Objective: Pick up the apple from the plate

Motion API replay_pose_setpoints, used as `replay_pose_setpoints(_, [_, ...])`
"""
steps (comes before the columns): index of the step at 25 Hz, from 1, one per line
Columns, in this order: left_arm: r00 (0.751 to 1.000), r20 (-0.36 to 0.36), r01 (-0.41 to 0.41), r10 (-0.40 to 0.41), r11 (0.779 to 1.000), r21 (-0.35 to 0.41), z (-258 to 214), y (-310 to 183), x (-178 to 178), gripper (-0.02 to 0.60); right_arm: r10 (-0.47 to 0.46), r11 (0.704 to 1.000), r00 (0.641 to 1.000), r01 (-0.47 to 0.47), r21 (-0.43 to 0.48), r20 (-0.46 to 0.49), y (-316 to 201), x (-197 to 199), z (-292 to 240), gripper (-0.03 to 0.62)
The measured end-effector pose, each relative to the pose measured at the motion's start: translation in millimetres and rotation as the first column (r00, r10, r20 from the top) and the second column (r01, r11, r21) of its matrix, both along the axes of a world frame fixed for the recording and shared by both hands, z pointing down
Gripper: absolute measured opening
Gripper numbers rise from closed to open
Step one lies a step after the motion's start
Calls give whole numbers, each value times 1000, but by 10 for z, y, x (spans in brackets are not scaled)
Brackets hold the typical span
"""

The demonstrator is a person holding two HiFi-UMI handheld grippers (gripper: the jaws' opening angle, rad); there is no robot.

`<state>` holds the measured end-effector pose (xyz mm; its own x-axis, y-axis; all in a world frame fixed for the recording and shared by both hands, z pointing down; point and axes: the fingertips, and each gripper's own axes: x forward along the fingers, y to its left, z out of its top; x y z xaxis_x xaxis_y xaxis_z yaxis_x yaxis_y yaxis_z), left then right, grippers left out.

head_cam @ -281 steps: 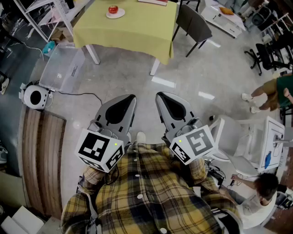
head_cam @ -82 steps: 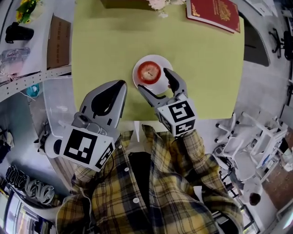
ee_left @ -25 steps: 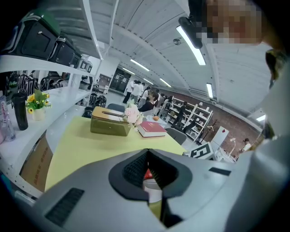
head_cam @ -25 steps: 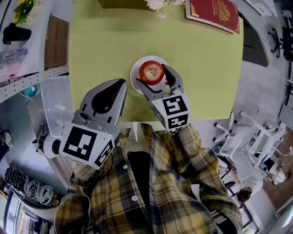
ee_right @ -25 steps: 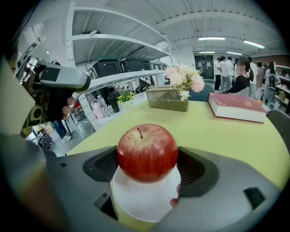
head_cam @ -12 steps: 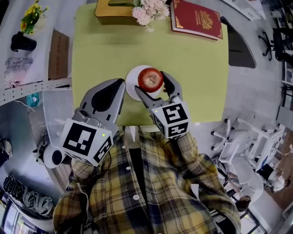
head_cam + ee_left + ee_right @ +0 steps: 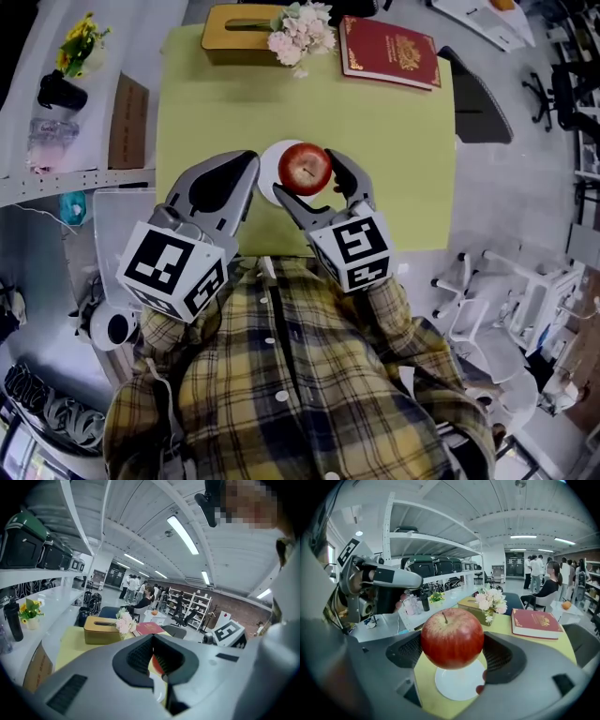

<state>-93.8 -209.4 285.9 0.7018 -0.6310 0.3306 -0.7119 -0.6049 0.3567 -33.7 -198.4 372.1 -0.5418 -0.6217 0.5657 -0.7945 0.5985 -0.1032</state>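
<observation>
A red apple [image 7: 305, 168] [image 7: 452, 638] hangs in the air above the white plate [image 7: 267, 173] [image 7: 459, 684], clamped between the two jaws of my right gripper [image 7: 310, 190] [image 7: 453, 651]. The plate lies bare on the yellow-green tablecloth [image 7: 394, 150], near its front edge. My left gripper [image 7: 243, 165] hovers just left of the plate with its jaws closed together and nothing in them; in the left gripper view its tips [image 7: 154, 656] meet, and a sliver of the apple [image 7: 157, 663] shows past them.
At the table's far edge stand a tan tissue box [image 7: 236, 21], a bunch of pale flowers [image 7: 300, 30] and a red book [image 7: 388, 52]. A white shelf [image 7: 56, 103] with a black bottle and yellow flowers runs along the left. A dark chair [image 7: 478, 103] stands at the right.
The right gripper closed on the apple and has lifted it off the plate, higher now than half a second ago. The left gripper has stayed beside the plate.
</observation>
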Motion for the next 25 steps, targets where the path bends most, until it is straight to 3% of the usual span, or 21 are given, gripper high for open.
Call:
replay_pose_setpoints(10, [1000,2,16,-17,998,64,-291,-86,-118,5,-23,999,997,21,32,71,144,50,-515,387])
replay_pose_setpoints(25, [999,-11,40,-39,996,85,-400,-127,-193,5,-24,999,998,22,38,65,241,154,-602,387])
